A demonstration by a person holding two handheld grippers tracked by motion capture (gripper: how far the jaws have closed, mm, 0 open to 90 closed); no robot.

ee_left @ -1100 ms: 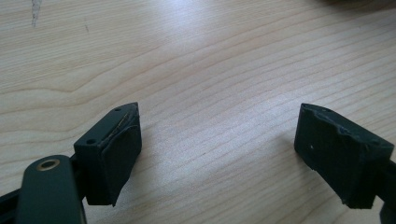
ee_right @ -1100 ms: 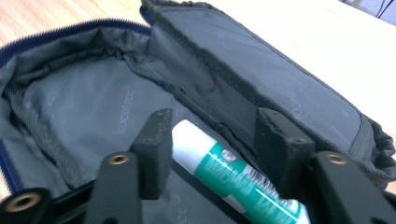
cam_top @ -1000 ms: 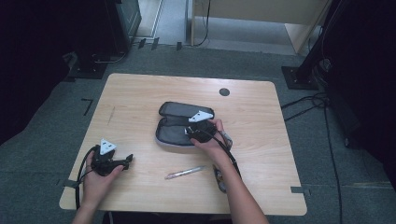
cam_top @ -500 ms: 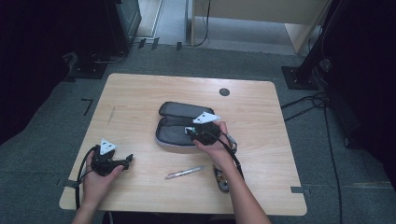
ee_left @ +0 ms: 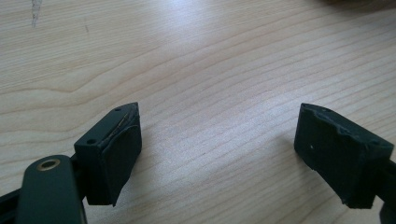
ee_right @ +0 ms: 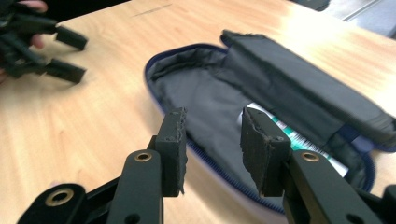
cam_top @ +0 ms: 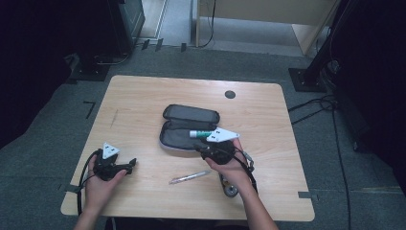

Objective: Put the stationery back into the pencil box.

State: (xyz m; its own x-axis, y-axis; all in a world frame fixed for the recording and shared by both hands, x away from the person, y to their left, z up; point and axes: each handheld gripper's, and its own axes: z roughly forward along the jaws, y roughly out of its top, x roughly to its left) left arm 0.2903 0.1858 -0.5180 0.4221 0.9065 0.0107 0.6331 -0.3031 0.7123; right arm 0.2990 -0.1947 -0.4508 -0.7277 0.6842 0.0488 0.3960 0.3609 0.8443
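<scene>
Open pencil case (cam_top: 179, 136) lies mid-table (cam_top: 143, 96), long axis left-right. White/green tube (cam_top: 198, 134) inside, lengthwise, cap end left. Right gripper (cam_top: 210, 151) at case's near edge, jaws just closed a bit, part open, holding nothing. Left gripper (cam_top: 130, 165) wide open, nothing held.

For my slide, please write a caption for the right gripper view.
Right gripper, fingers apart and empty, above the open pencil case holding a white-green tube.

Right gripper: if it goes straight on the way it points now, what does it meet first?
Probably the open pencil case: the right gripper aims into its lining, near the green-and-white tube inside. Depth unclear.
</scene>
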